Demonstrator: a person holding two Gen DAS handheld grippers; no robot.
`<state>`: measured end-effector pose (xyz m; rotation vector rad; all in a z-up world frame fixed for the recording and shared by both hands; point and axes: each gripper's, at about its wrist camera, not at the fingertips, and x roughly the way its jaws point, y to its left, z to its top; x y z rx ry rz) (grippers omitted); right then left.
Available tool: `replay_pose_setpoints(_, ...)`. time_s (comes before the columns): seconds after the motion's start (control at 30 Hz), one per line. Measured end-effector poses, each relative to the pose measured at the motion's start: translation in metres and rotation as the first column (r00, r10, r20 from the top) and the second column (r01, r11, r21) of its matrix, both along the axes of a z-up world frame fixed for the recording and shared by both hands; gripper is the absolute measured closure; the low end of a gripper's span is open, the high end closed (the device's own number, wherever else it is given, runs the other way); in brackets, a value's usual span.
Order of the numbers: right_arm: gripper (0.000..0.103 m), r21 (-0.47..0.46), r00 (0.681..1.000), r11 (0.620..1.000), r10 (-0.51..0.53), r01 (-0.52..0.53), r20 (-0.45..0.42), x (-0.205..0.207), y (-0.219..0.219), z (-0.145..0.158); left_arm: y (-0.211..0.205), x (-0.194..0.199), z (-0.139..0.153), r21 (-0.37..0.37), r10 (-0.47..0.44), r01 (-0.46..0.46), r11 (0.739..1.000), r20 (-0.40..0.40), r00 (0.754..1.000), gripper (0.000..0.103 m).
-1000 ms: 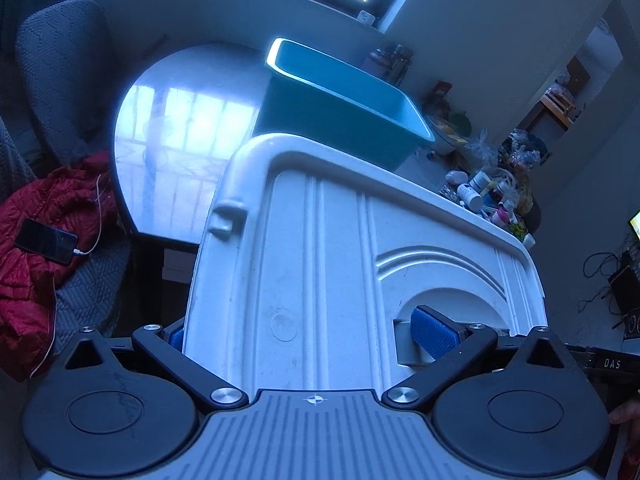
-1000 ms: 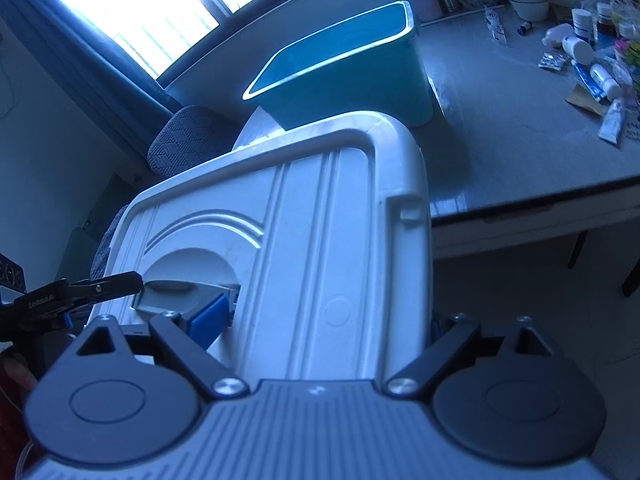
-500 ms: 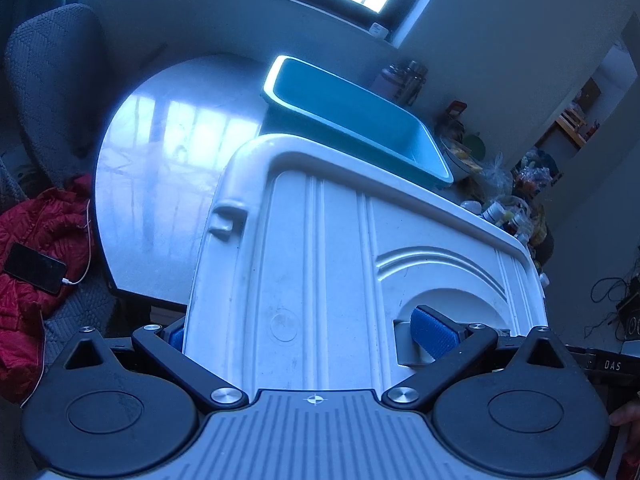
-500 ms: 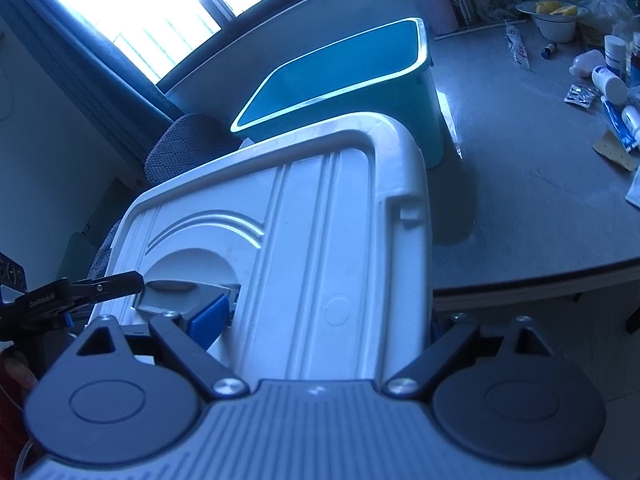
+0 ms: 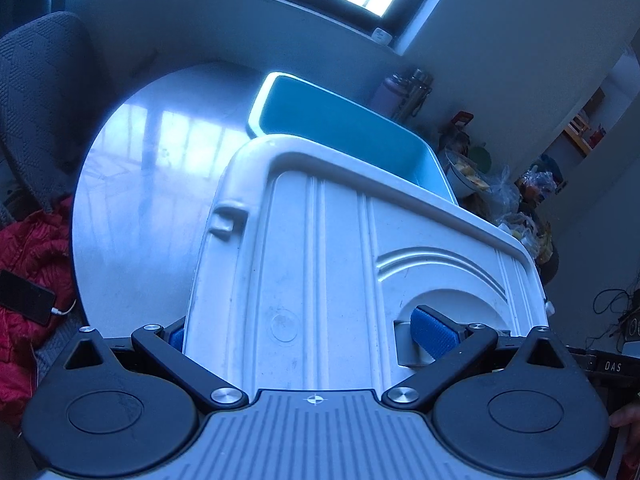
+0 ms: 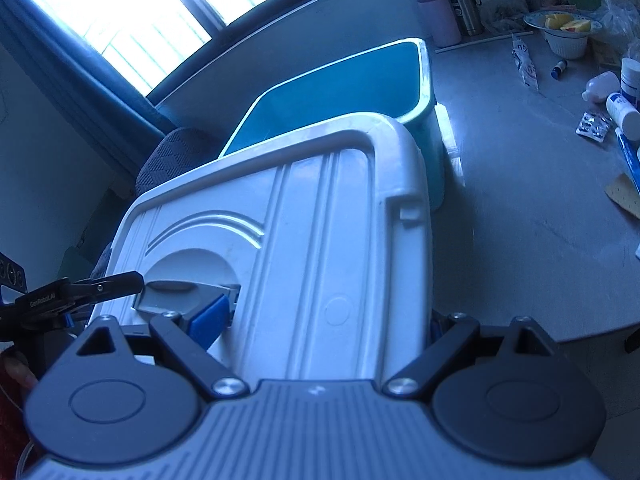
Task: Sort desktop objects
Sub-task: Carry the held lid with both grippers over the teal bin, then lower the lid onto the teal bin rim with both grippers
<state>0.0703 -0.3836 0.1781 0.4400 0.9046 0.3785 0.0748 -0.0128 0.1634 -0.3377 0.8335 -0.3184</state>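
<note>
A large white plastic lid (image 5: 328, 264) fills both views; it also shows in the right wrist view (image 6: 304, 232). Both grippers hold its near edge. My left gripper (image 5: 308, 332) is shut on the lid, one blue pad (image 5: 434, 330) in the grey handle recess, the other at the lid's left side. My right gripper (image 6: 320, 320) is shut on it likewise, blue pad (image 6: 210, 316) in the recess. The lid's far edge reaches over the open teal bin (image 5: 344, 128) on the table, also seen in the right wrist view (image 6: 352, 84).
The round grey table (image 6: 520, 208) carries bottles, tubes and blister packs at the right (image 6: 612, 100), a bowl of fruit (image 6: 568, 28) and flasks (image 6: 456, 0) at the back. A chair (image 5: 36, 92), a red jacket (image 5: 24, 264) and a phone (image 5: 24, 296) lie at left.
Both grippers have carried the lid forward and up toward the teal bin; its far edge now overlaps the bin's near rim. The grip is unchanged.
</note>
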Motion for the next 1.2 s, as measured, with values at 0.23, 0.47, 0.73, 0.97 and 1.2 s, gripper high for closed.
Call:
replay_pose_setpoints(0.23,0.011,-0.014,1.0,1.0,-0.014,0.014,0.021,0.042,-0.002,0.013,-0.003,0.054,0.012,-0.017,-0.009,0.009,1.0,0.007,1.0,0.0)
replay_pose_setpoints(0.47,0.011,-0.005,0.999,0.999,-0.046,0.046,0.022,0.078,-0.003,0.015,-0.009,0.104,0.027,-0.007,-0.039,0.039,0.999,0.014,0.999,0.0)
replay_pose_setpoints(0.73,0.011,-0.008,0.998,0.998,-0.06,0.06,0.021,0.117,-0.005,0.021,-0.014,0.151,0.035,-0.011,-0.052,0.052,0.999,0.009,0.999,0.0)
replay_pose_setpoints(0.97,0.011,-0.02,0.999,0.999,-0.048,0.048,0.018,0.161,-0.015,0.02,-0.023,0.195,0.036,-0.022,-0.036,0.036,0.999,0.0,0.999,0.0)
replay_pose_setpoints(1.2,0.011,-0.022,0.999,0.999,-0.04,0.04,0.014,0.206,-0.028,0.014,-0.034,0.245,0.034,-0.02,-0.028,0.028,0.999,0.003,1.0,0.0)
